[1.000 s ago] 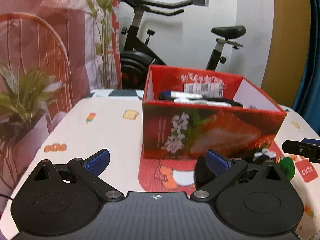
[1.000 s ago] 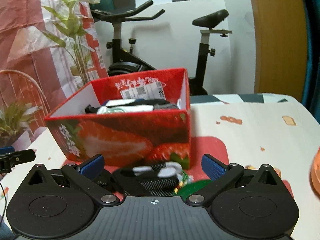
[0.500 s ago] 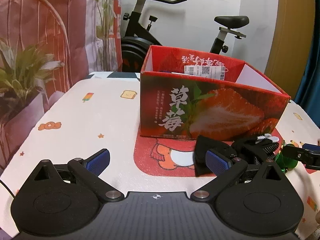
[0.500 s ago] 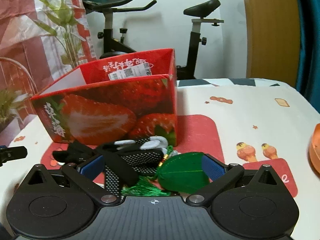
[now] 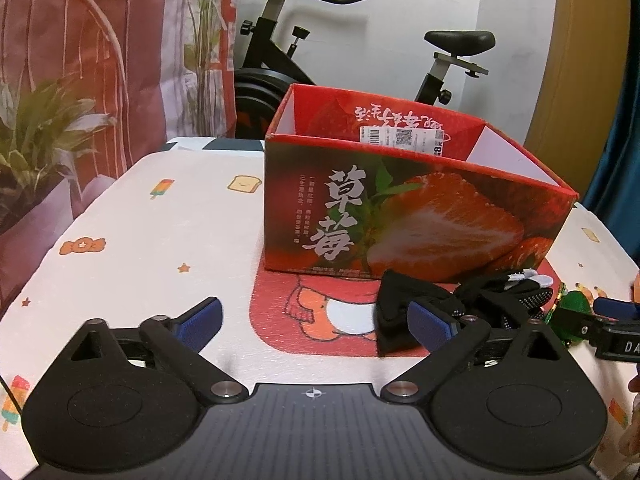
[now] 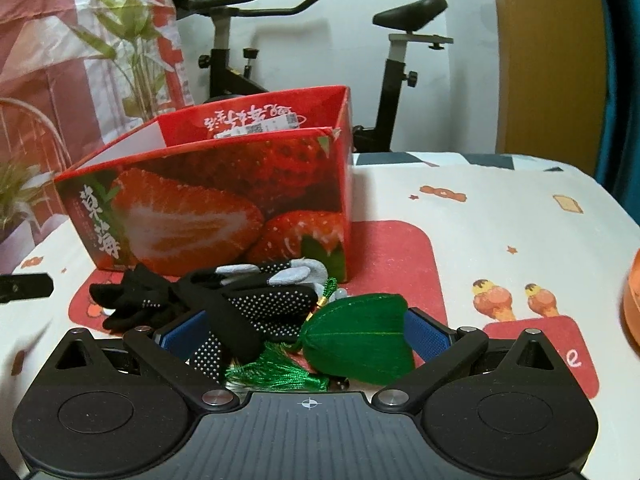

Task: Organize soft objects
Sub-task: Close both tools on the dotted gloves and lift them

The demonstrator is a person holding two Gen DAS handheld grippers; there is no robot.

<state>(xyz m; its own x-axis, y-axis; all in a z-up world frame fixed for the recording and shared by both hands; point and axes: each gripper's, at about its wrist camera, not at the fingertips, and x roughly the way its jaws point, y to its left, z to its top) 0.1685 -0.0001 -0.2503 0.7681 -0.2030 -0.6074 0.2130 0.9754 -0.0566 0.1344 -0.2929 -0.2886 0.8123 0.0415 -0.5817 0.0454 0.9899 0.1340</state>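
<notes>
In the right wrist view, the right gripper (image 6: 304,334) is seen at the bottom of the frame with its jaws spread wide. A black dotted glove (image 6: 256,312) and a green leaf-shaped ornament (image 6: 360,336) with a green tassel (image 6: 276,372) lie between the blue pads (image 6: 424,336); contact with the pads cannot be told. The glove is draped on the red placemat (image 6: 400,256), just in front of the strawberry box (image 6: 224,200) at centre left.

In the left wrist view, the left gripper (image 5: 316,320) is shown low in the frame, jaws wide and nothing between them. The glove (image 5: 472,304) lies at lower right, behind the gripper's right-hand finger (image 5: 432,322), outside the gap. The box (image 5: 400,216) stands at centre on the patterned tablecloth (image 5: 160,232). The right gripper's finger (image 5: 616,332) is visible at the right edge, beside the green ornament (image 5: 576,304).
</notes>
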